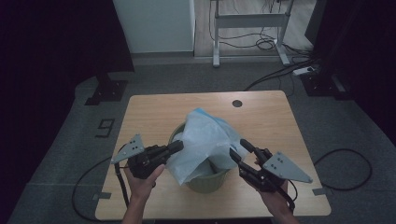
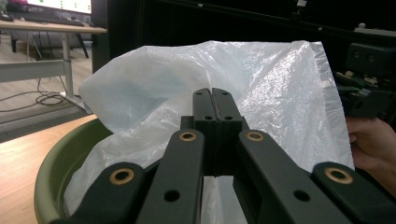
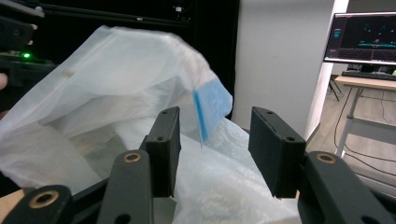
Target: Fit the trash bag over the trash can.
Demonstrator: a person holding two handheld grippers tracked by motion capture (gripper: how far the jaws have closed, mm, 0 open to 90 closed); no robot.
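Left gripper [image 1: 180,146]: jaws pressed together, pinching the near edge of the white plastic bag [image 1: 205,140]; film bulges up and beyond the jaw tips in the left gripper view. Right gripper [image 1: 237,150]: jaws wide apart, bag film lying between and ahead of them, not clamped. Bag sits in the green bin [image 1: 208,183], which stands on the desk [image 1: 261,116] between both grippers. A blue patch [image 3: 212,105] of the bag shows just beyond the right gripper's jaws.
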